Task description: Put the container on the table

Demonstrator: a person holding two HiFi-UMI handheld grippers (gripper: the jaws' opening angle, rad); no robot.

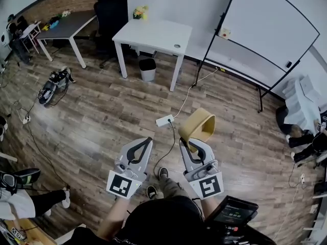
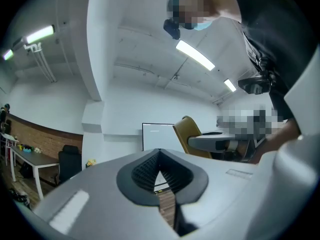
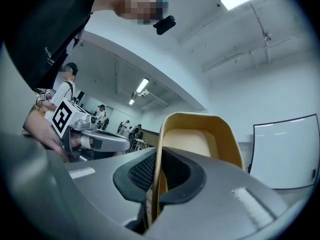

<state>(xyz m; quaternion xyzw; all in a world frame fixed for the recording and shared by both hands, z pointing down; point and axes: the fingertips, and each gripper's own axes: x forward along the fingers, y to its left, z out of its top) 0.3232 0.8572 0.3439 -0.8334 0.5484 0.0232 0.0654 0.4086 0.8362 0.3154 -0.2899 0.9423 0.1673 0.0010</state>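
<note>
A tan, tub-shaped container (image 1: 197,126) hangs in the air over the wooden floor, and my right gripper (image 1: 187,146) is shut on its rim. In the right gripper view the thin rim of the container (image 3: 200,139) runs down between the two dark pads, which press on it at my right gripper (image 3: 154,186). My left gripper (image 1: 148,141) is beside it to the left, shut with nothing in it; its pads meet at the tip of the left gripper (image 2: 159,155). The white table (image 1: 153,34) stands farther ahead, across the floor.
A grey bin (image 1: 147,69) stands under the white table, with flowers (image 1: 140,11) at its back corner. A whiteboard on a stand (image 1: 265,29) is at the right. A power strip (image 1: 164,120) and its cable lie on the floor ahead. A grey table (image 1: 66,27) and black chair (image 1: 110,14) stand far left.
</note>
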